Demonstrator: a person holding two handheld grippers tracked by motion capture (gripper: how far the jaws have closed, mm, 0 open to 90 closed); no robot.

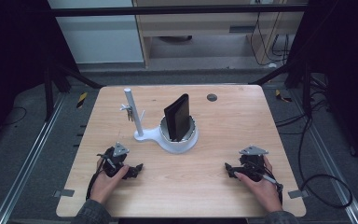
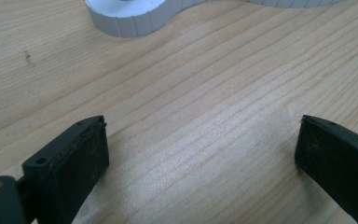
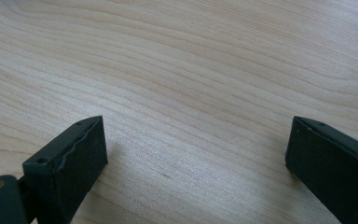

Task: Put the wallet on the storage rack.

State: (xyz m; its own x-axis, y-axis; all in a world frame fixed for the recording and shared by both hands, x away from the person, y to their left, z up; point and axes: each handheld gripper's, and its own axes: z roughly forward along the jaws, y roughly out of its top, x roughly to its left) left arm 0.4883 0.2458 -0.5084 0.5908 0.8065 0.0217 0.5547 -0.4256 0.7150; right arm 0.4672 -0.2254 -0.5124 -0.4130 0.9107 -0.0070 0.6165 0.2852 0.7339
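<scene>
A black wallet-like case (image 1: 177,116) stands upright in the round cup of a white stand (image 1: 179,139) at the table's middle. A white post (image 1: 133,112) rises from the stand's left lobe, with small keys hanging on it. My left gripper (image 1: 137,169) rests on the wood near the front left, open, with nothing between its jaws. In the left gripper view its open gripper (image 2: 200,144) faces the stand's ribbed white base (image 2: 135,18). My right gripper (image 1: 228,169) rests at the front right, open and empty; the right gripper view has its open gripper (image 3: 196,144) over bare wood.
The wooden table (image 1: 233,121) has a small dark round hole (image 1: 211,97) near its far edge. Black frame bars and cables surround the table on the floor. Grey tape tabs mark the front corners.
</scene>
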